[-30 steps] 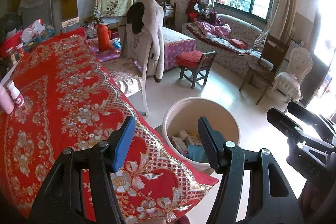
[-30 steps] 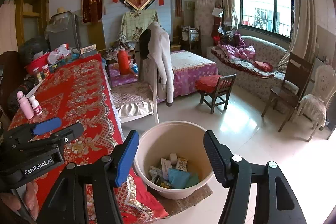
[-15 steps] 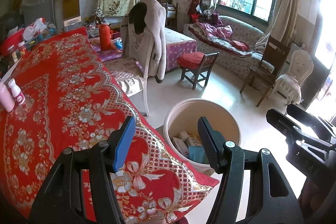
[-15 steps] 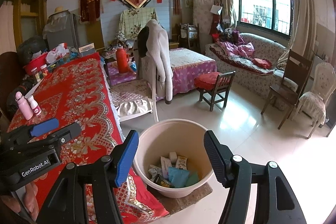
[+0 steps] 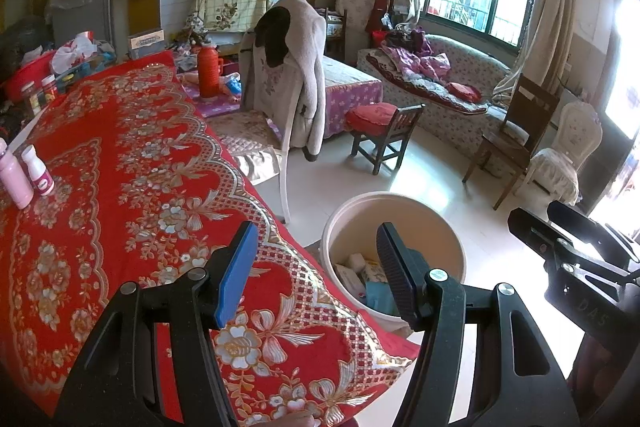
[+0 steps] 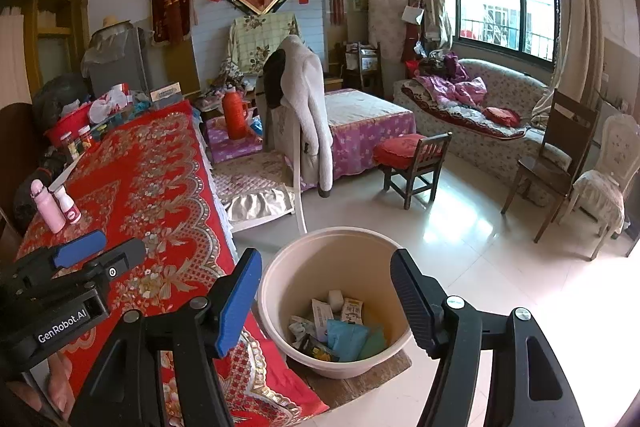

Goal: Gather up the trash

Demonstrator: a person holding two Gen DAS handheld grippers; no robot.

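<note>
Daylight from a big window (image 6: 504, 15) fills a living room with a pale tiled floor (image 6: 492, 251), a flowered sofa (image 6: 480, 111) and several chairs. On the left side stands a table under a red cloth with gold flowers (image 5: 120, 187); two small pink bottles (image 6: 54, 205) stand upright near its far left edge, close to each other.

Beside the near corner of the table, on the floor, sits a beige round bin (image 6: 280, 291). It seems to rest on a brown mat (image 6: 360, 383). Inside the bin lies the trash (image 6: 340, 331): white and printed wrappers, a dark packet and blue and green pieces, all at the bottom.

The left gripper (image 5: 312, 271) hovers over the near corner of the red cloth, pointing forward and a little down, with its right finger over the rim of the bin. Its jaws stand wide apart and nothing is between them. A small part of the hand (image 5: 296, 419) shows at the bottom edge.

The right gripper (image 6: 324, 295) hangs above the bin and looks down into it, so the trash appears between its fingers. Its jaws are also spread wide and empty. In the right wrist view the left gripper is seen at the lower left, over the table; in the left wrist view the right gripper is at the far right, over the floor.
</note>
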